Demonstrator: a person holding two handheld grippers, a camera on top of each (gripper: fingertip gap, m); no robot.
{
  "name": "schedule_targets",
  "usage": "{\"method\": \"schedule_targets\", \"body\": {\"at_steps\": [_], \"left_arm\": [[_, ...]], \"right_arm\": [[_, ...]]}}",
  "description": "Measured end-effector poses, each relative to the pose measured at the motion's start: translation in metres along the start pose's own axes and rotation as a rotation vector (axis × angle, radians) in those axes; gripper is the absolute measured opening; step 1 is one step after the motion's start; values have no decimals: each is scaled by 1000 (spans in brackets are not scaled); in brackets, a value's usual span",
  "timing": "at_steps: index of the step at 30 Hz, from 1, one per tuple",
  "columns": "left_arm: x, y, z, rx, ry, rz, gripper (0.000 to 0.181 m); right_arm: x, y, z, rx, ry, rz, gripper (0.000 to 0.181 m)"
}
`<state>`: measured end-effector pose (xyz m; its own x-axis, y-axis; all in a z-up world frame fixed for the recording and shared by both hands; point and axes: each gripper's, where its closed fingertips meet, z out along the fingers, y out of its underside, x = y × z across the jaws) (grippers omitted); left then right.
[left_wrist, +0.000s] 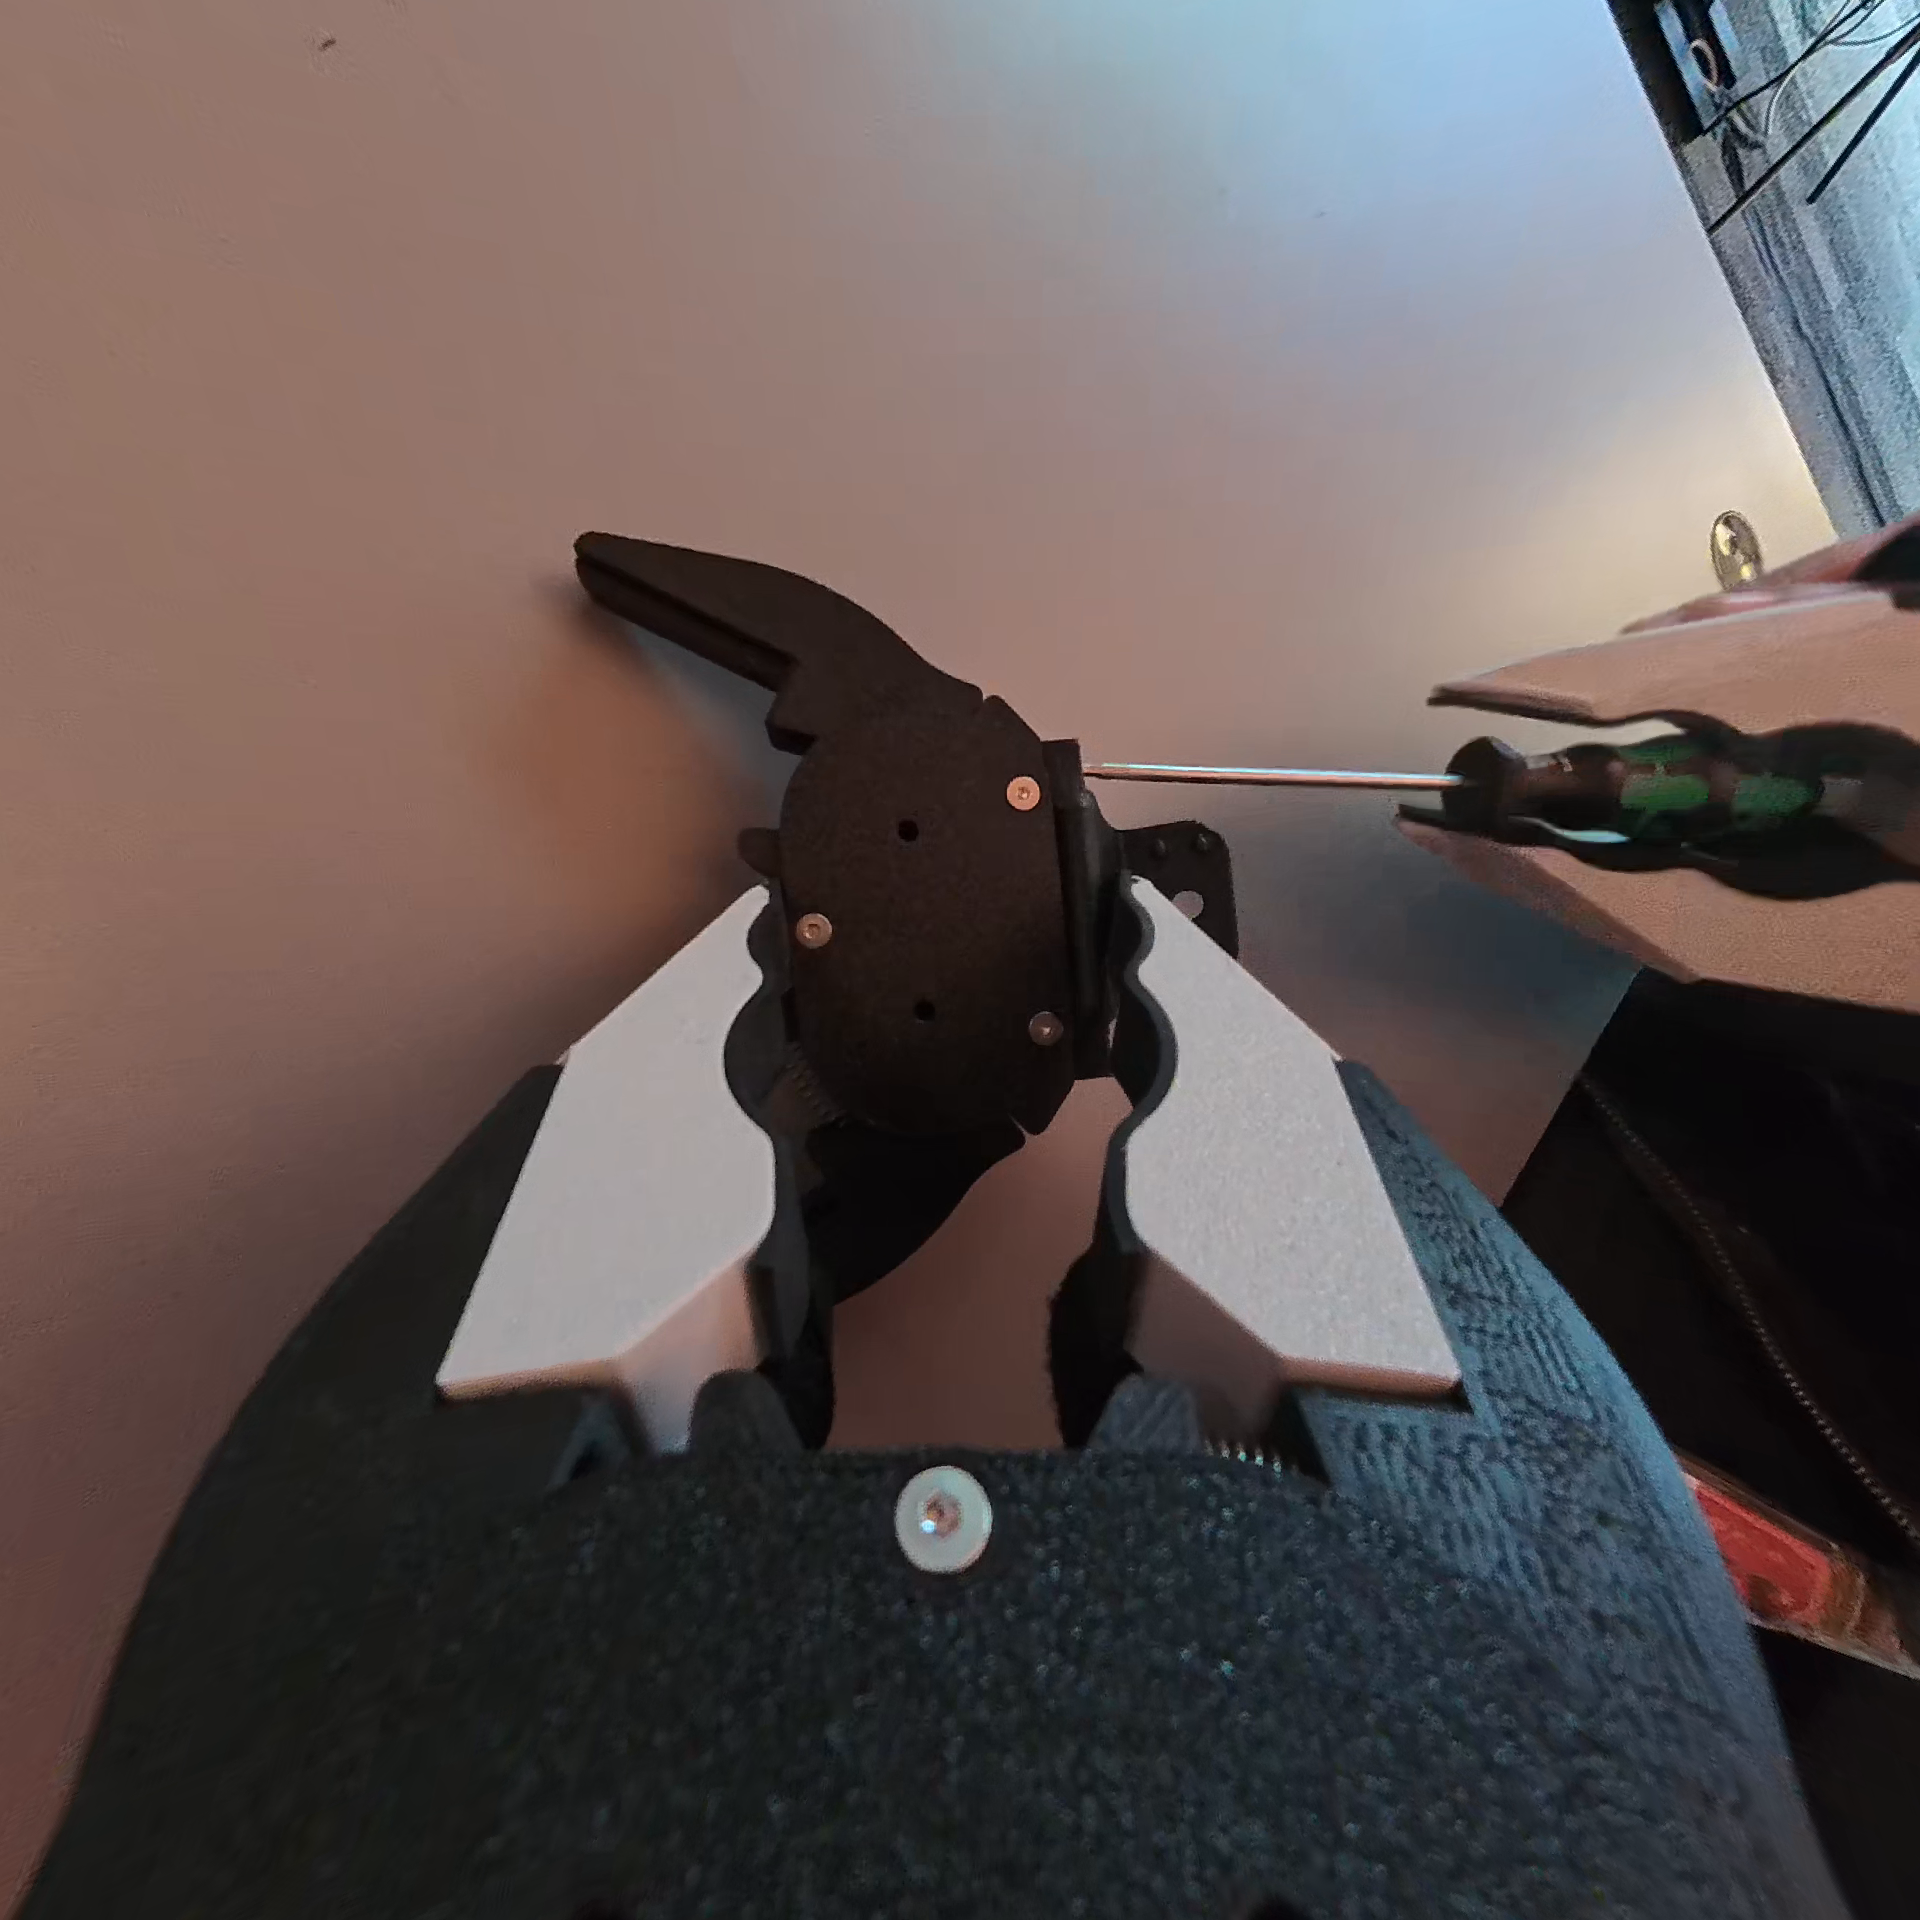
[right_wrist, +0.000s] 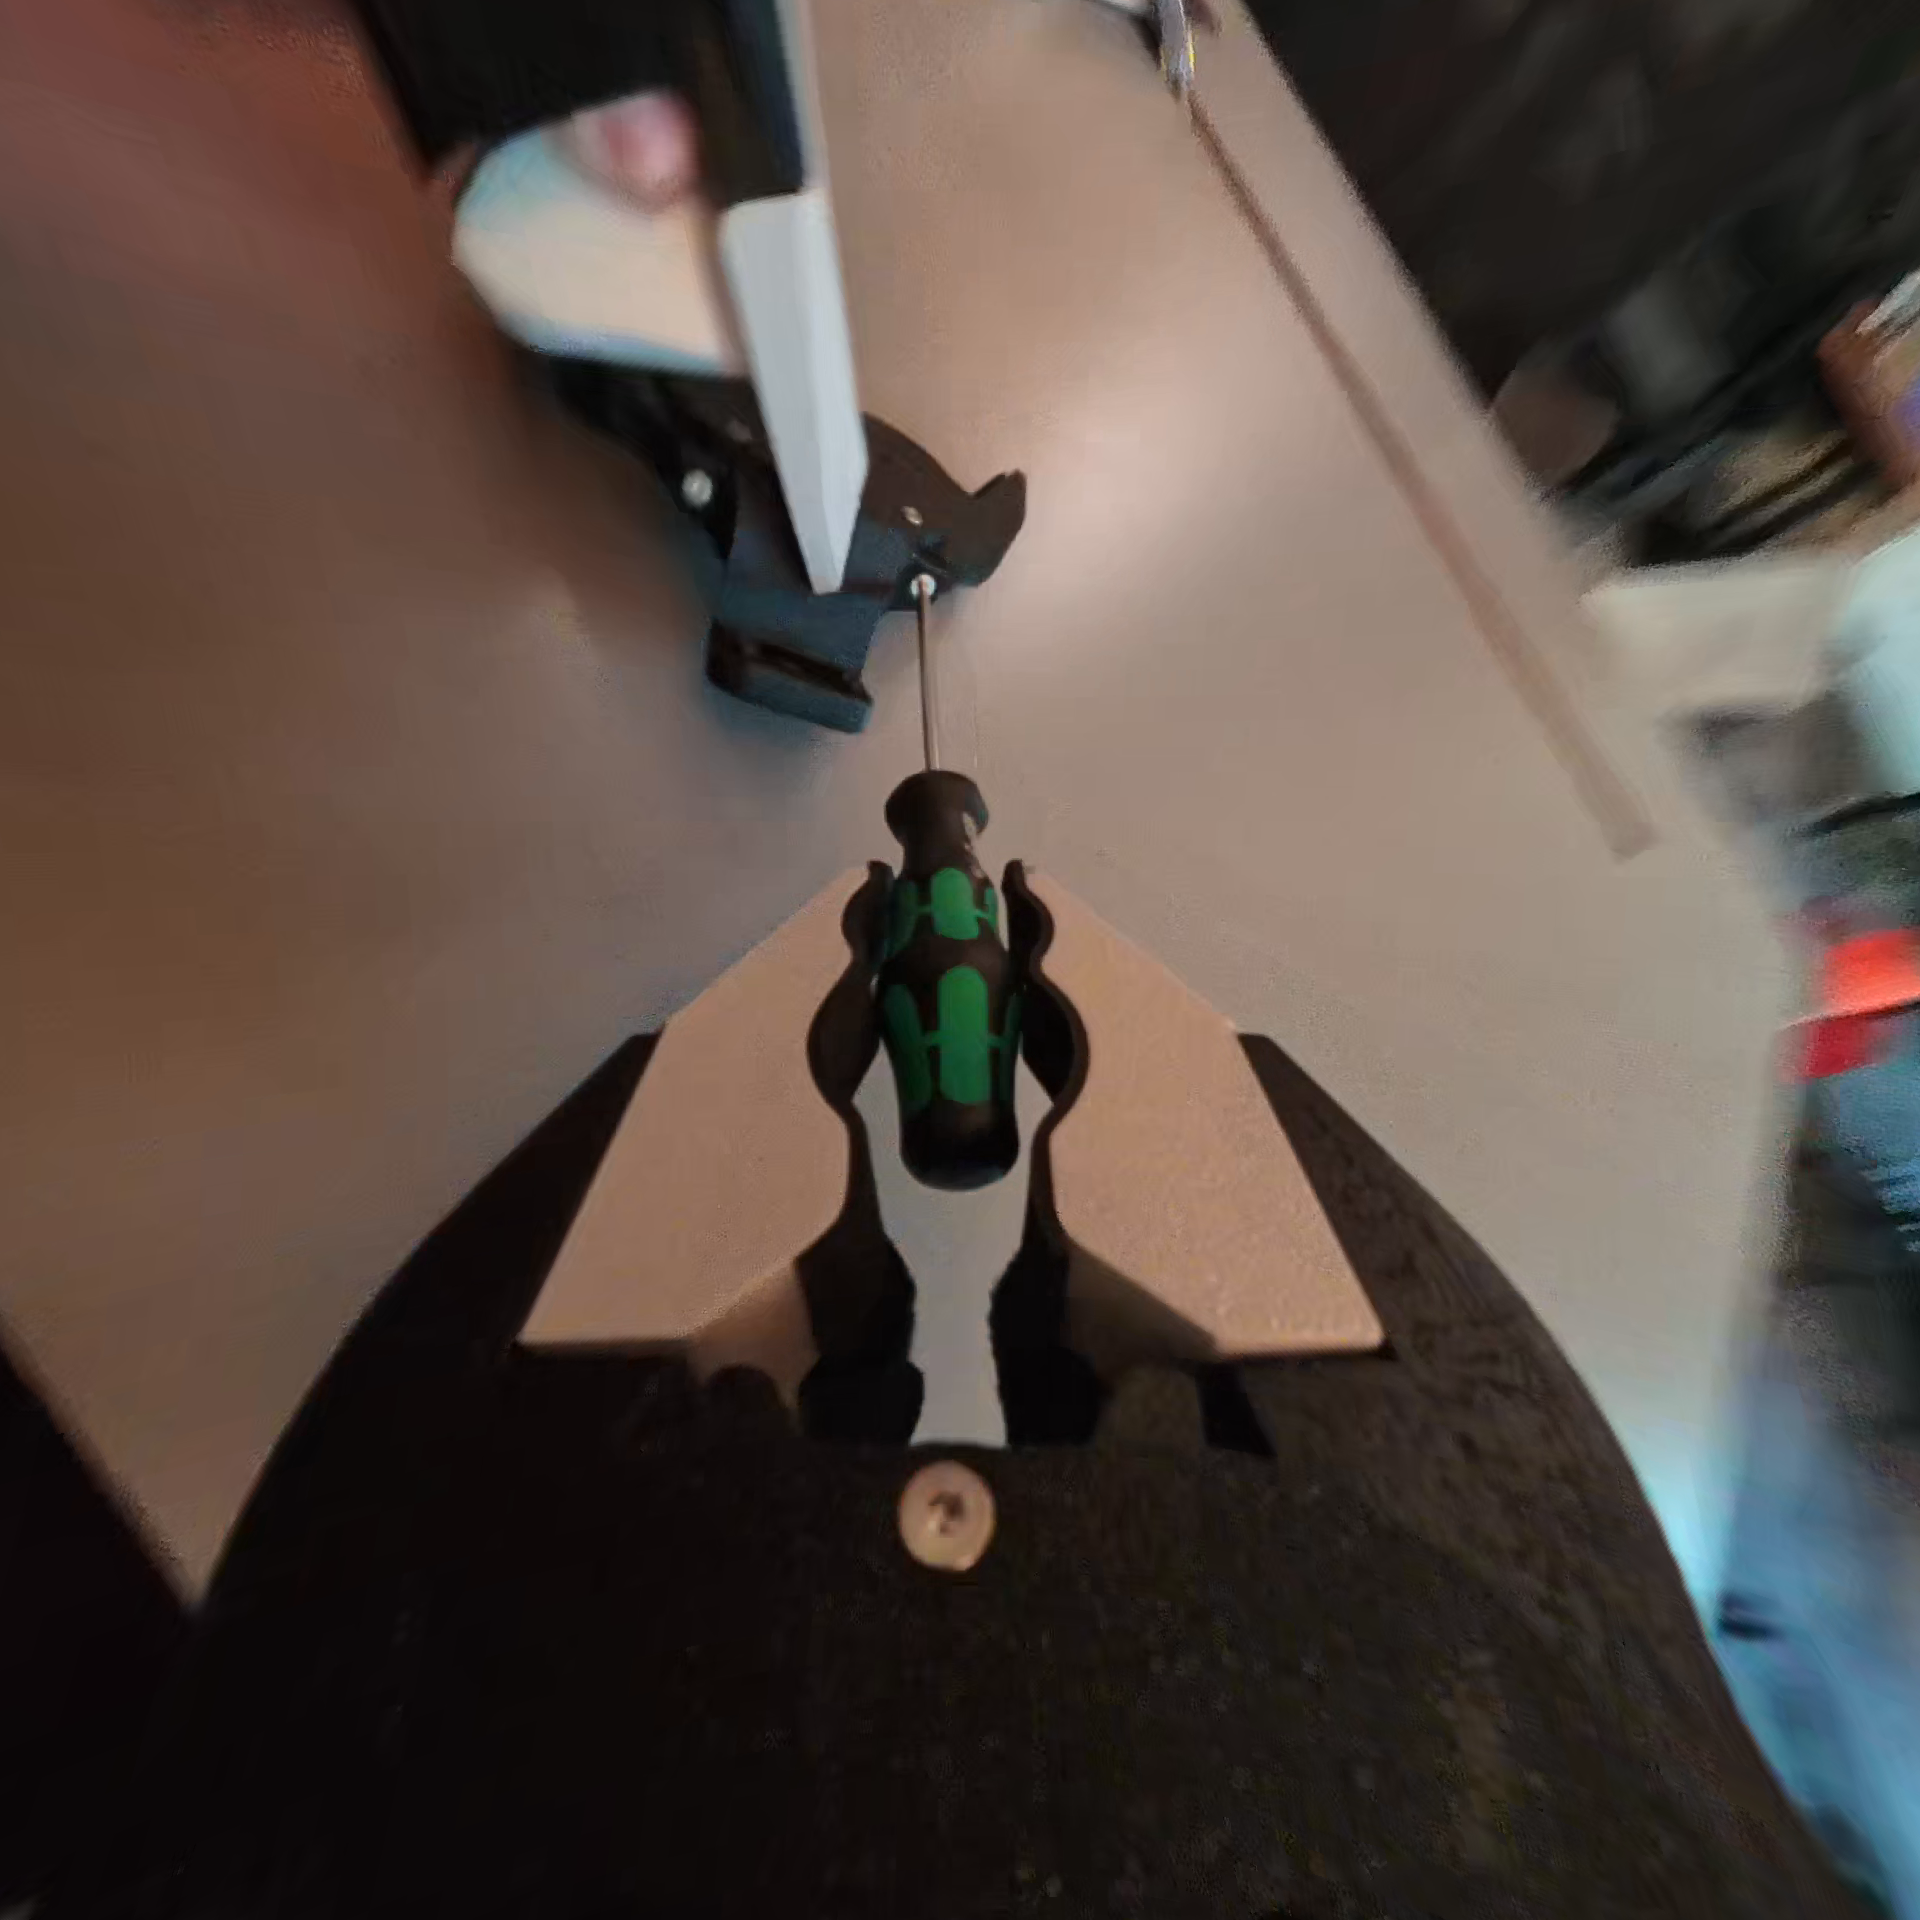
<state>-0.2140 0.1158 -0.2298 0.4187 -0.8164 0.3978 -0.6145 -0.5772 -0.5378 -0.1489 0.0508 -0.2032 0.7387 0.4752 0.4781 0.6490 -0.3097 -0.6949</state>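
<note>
My left gripper (left_wrist: 940, 914) is shut on a black printed part (left_wrist: 914, 904) with a rounded plate, several silver screws and a long pointed arm, held just above the pale table (left_wrist: 935, 312). My right gripper (right_wrist: 948, 883) is shut on a screwdriver (right_wrist: 951, 997) with a black and green handle. Its thin metal shaft (right_wrist: 928, 675) reaches forward and its tip meets a screw on the side of the black part (right_wrist: 831, 613). In the left wrist view the screwdriver (left_wrist: 1642, 790) comes in from the right, held in the right gripper (left_wrist: 1662, 769). The left gripper's white finger (right_wrist: 805, 374) shows in the right wrist view.
A small round metal piece (left_wrist: 1733, 548) lies on the table at the right. A pale bar (right_wrist: 1455, 499) runs along the table's far edge. Dark cloth with a zipper (left_wrist: 1714, 1247) and a red patterned thing (left_wrist: 1797, 1569) lie at the right. The background at right is blurred.
</note>
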Motion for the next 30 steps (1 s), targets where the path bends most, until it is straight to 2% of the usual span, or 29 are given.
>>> {"method": "schedule_targets", "body": {"at_steps": [4, 9, 14, 17, 18, 20, 22, 24, 26, 28, 30], "left_arm": [[0, 0, -1, -2, 10, -7, 62], [0, 1, 0, -8, 3, 5, 62], [0, 1, -1, -8, 5, 7, 62], [0, 2, 0, -12, 2, 12, 62], [0, 2, 0, -13, -1, 14, 62], [0, 2, 0, -16, -8, 20, 62], [0, 2, 2, -20, -18, 26, 62], [-1, 3, 3, -21, -44, 35, 62], [-4, 2, 4, -18, -77, 39, 62], [-5, 1, 4, -14, -78, 27, 62], [-5, 2, 4, -11, -83, 33, 62]], "right_arm": [[-9, -2, -1, 47, -236, 446, 22], [-20, -1, -10, 71, -443, 756, 19], [-26, 14, -9, -27, -476, 734, 27], [-25, 10, -12, -33, -467, 723, 22], [-24, 10, -12, -48, -448, 683, 22], [-21, 16, -10, -95, -358, 483, 21], [-12, 24, -8, -161, -184, 127, 21], [3, 24, -8, -217, 56, -312, 21], [7, 18, -7, -218, 220, -602, 21], [3, 19, -5, -207, 267, -638, 21], [-1, 19, -5, -185, 206, -504, 21]]}}
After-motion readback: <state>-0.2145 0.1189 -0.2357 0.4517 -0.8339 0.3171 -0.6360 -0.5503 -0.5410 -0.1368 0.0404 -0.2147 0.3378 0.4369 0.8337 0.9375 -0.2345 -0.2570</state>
